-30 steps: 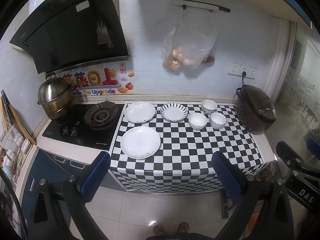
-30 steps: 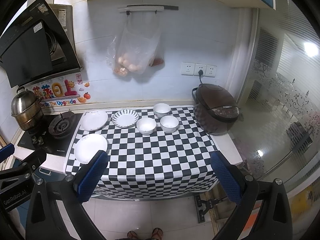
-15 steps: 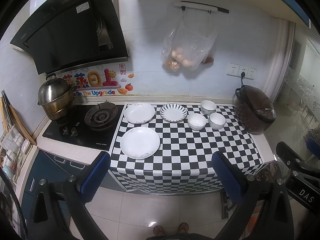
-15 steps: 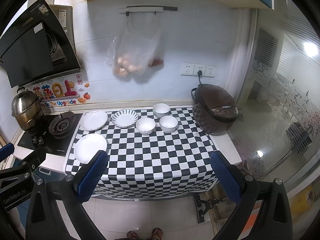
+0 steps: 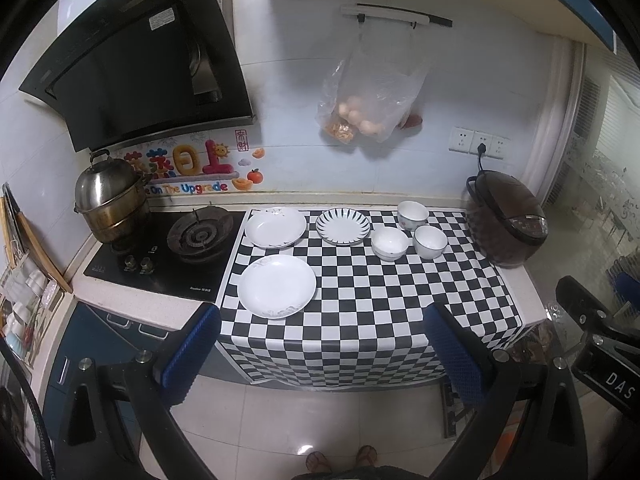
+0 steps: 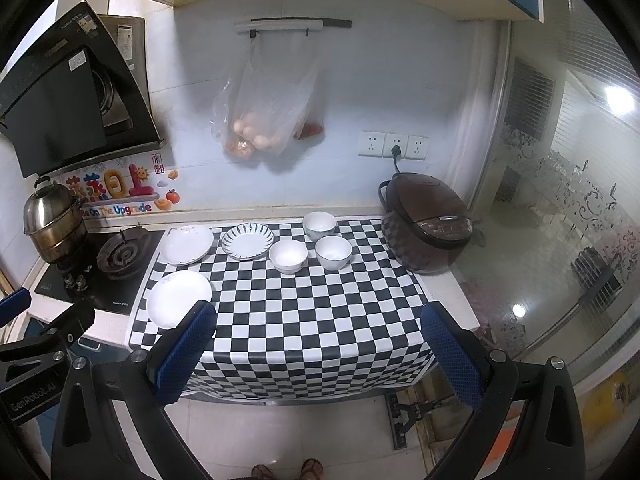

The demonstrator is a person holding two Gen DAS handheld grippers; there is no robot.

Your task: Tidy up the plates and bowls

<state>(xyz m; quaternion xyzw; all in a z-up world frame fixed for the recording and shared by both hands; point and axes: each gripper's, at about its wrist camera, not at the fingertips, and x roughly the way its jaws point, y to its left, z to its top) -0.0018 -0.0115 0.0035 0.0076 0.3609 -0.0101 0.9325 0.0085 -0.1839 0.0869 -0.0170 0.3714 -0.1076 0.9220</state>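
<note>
— How many plates are out?

— Three. A plain white plate (image 5: 277,286) lies near the front left of the checked cloth (image 5: 360,300). Behind it sits a second white plate (image 5: 275,227), and just right of that a plate with dark stripes round its rim (image 5: 343,226). None of them touch.

— And bowls?

— Three as well, all white and upright, grouped right of the striped plate: one at the back (image 5: 412,214), two nearer the front (image 5: 389,243) (image 5: 430,242). The front pair stand just beside each other.

— Where are the grippers?

— Both hang in front of the counter, well apart from the dishes. The left gripper (image 5: 320,354) has its blue pads spread wide with nothing between them; the right gripper (image 6: 318,354) is the same, wide apart and empty.

— What surrounds the cloth?

— One rice cooker (image 5: 506,218) at its right end, one gas hob (image 5: 168,248) at its left with a steel pot (image 5: 106,202) on it, and a bag of food (image 5: 370,100) hanging on the wall. The person's sandalled feet (image 5: 340,458) show on the floor tiles.
</note>
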